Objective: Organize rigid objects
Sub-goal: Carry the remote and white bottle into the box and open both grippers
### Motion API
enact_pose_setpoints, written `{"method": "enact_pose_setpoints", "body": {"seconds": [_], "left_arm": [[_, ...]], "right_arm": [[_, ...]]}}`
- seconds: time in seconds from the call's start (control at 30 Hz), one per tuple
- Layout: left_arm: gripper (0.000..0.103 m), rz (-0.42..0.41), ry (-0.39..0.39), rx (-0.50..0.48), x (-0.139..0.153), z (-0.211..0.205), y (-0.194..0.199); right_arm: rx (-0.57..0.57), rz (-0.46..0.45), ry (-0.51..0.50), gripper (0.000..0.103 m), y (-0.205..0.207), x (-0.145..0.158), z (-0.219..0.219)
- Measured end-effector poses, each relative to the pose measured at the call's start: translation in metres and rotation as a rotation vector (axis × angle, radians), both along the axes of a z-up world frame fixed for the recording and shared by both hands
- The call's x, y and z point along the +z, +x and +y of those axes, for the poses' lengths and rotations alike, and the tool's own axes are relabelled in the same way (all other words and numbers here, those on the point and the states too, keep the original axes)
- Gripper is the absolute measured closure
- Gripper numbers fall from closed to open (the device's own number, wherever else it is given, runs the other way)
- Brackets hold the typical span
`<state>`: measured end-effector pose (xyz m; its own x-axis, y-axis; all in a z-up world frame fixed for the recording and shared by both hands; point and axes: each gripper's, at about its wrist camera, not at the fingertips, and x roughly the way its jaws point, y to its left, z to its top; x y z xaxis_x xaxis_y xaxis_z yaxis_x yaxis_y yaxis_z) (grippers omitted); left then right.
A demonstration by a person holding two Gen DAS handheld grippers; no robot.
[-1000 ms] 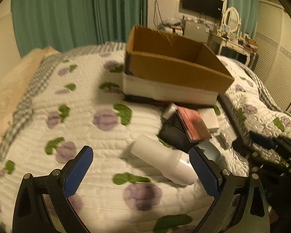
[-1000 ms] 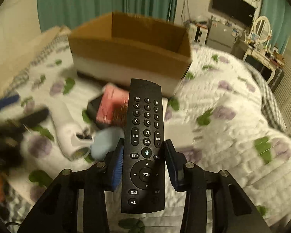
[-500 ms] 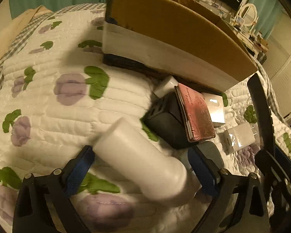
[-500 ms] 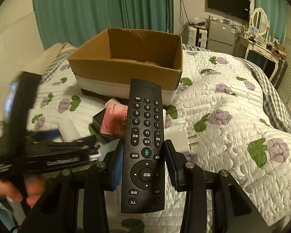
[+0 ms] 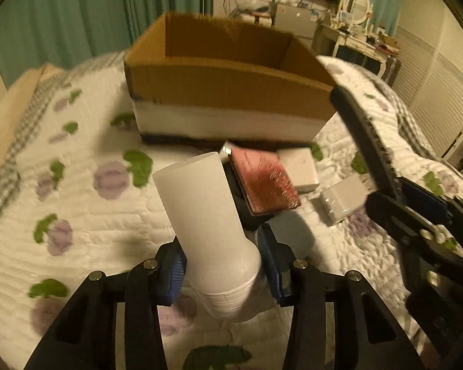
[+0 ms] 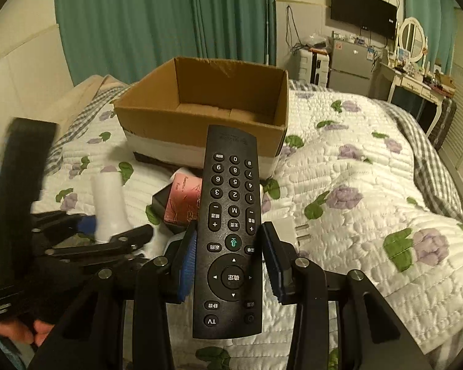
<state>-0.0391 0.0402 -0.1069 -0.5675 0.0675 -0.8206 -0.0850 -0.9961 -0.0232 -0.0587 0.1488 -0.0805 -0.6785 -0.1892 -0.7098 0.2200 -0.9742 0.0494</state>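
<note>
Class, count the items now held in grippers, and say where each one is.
2. The white bottle sits in the closing left gripper; the black remote is clamped in the right gripper. None seem hidden.

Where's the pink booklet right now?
In the left wrist view the pink booklet lies center-right on a black case, just before the cardboard box, right of the white bottle.
</note>
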Motion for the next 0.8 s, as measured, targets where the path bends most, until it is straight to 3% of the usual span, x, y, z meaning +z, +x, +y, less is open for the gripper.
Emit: {"method": "enact_pose_setpoints", "body": {"seconds": [0.2, 0.5, 0.8], "left_arm": [[0.059, 0.097, -0.013, -0.038, 0.048, -0.002, 0.001], [0.059, 0.222, -0.042, -0.125, 0.121, -0.003, -0.023], [0.059, 0.191, -0.103, -0.134, 0.137, -0.001, -0.106]], "right_arm": [[0.005, 0.041, 0.018, 0.064, 0.005, 0.022, -0.001], [0.046, 0.151, 0.019, 0.064, -0.003, 0.09, -0.004], [0.056, 0.225, 0.01, 0.064, -0.048, 0.133, -0.007]]}}
